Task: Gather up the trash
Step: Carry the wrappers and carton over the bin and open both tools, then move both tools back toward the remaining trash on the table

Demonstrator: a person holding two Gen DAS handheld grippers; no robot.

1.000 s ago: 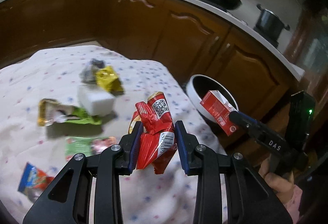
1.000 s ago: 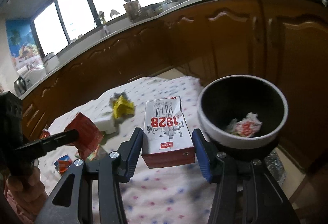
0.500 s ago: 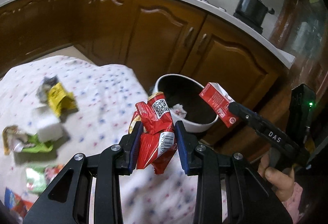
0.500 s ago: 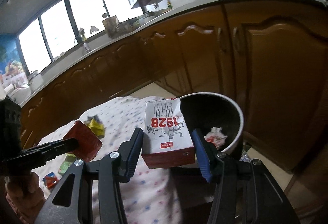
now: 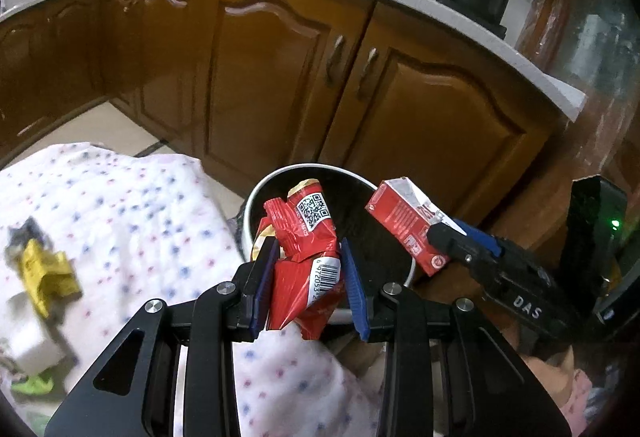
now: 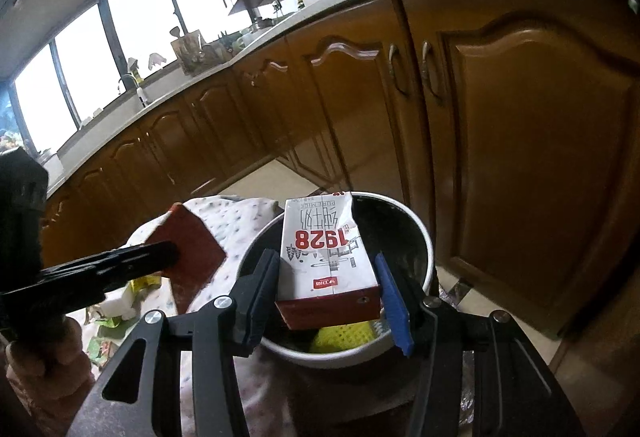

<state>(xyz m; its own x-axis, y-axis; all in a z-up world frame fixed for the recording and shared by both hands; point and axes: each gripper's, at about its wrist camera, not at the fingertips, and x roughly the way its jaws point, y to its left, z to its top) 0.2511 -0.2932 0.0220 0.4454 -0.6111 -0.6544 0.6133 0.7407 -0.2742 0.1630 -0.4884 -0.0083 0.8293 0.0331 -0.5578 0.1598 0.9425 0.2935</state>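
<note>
My left gripper [image 5: 308, 289] is shut on a crumpled red snack wrapper [image 5: 308, 249] with a QR code and holds it over the near rim of the round bin [image 5: 250, 213], white outside and black inside. My right gripper [image 6: 328, 293] is shut on a red and white milk carton [image 6: 324, 257] marked 1928 and holds it above the bin's mouth [image 6: 424, 241]. The carton also shows in the left wrist view [image 5: 404, 221], and the wrapper in the right wrist view [image 6: 188, 241]. Something yellow [image 6: 344, 335] lies inside the bin.
The bin stands off the right end of a table with a dotted white cloth [image 5: 132, 217]. A yellow wrapper [image 5: 46, 273], a white block [image 5: 28, 349] and green wrappers [image 5: 32, 385] lie on the cloth at left. Brown kitchen cabinets [image 5: 280, 77] stand close behind.
Both grippers have moved right, away from the table's middle to the bin. The wrapper and the carton now hang over the bin's mouth, still gripped.
</note>
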